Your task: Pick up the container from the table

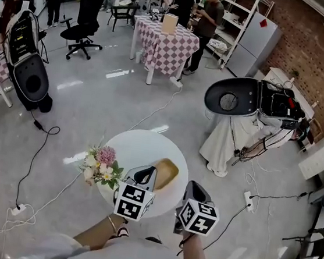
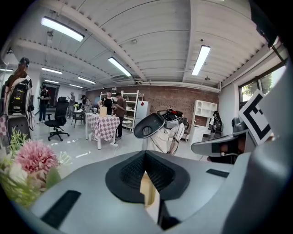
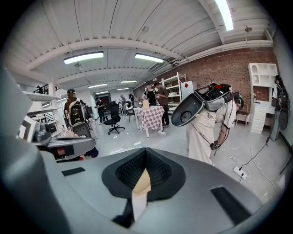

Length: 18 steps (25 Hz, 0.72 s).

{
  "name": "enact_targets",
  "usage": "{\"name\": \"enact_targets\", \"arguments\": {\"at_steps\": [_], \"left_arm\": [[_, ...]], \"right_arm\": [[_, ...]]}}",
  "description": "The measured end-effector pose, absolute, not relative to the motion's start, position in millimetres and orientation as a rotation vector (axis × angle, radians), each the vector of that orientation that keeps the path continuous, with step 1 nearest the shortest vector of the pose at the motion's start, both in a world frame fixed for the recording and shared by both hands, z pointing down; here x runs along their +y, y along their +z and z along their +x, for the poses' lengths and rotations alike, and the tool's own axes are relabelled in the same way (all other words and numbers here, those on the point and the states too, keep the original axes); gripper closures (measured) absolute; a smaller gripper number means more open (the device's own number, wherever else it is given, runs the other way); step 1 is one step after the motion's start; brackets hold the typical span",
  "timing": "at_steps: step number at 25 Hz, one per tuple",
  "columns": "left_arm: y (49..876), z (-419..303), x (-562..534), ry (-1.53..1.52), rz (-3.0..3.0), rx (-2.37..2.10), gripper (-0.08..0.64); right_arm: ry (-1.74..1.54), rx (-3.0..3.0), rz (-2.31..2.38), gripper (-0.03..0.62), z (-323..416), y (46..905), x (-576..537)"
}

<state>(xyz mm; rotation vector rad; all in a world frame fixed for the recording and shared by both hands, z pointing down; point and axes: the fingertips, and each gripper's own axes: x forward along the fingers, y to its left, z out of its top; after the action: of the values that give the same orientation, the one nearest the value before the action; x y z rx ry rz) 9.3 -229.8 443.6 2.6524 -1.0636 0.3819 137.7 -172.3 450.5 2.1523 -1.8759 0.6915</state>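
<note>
Round white table [image 1: 142, 144], workshop floor: I have the left gripper [image 1: 146, 177] and right gripper [image 1: 192, 189] each closed to a slit on one side of the tan container [image 1: 166, 172], over the tabletop beside the flowers [image 1: 102, 165].

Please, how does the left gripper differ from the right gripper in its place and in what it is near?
The left gripper is over the white table, next to the left edge of the tan container. The right gripper is at the table's right rim, apart from the container. The left gripper is close to the flowers, while the right gripper is far from them. Shared: both tongs are closed and hold nothing.
</note>
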Motion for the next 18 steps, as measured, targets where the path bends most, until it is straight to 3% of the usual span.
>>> {"name": "enact_targets", "arguments": {"at_steps": [18], "left_arm": [[464.3,20.2,-250.3,0.453,2.512,-1.187,0.555]], "right_arm": [[0.743,-1.925,2.052,0.568,170.4,461.0,-203.8]]}}
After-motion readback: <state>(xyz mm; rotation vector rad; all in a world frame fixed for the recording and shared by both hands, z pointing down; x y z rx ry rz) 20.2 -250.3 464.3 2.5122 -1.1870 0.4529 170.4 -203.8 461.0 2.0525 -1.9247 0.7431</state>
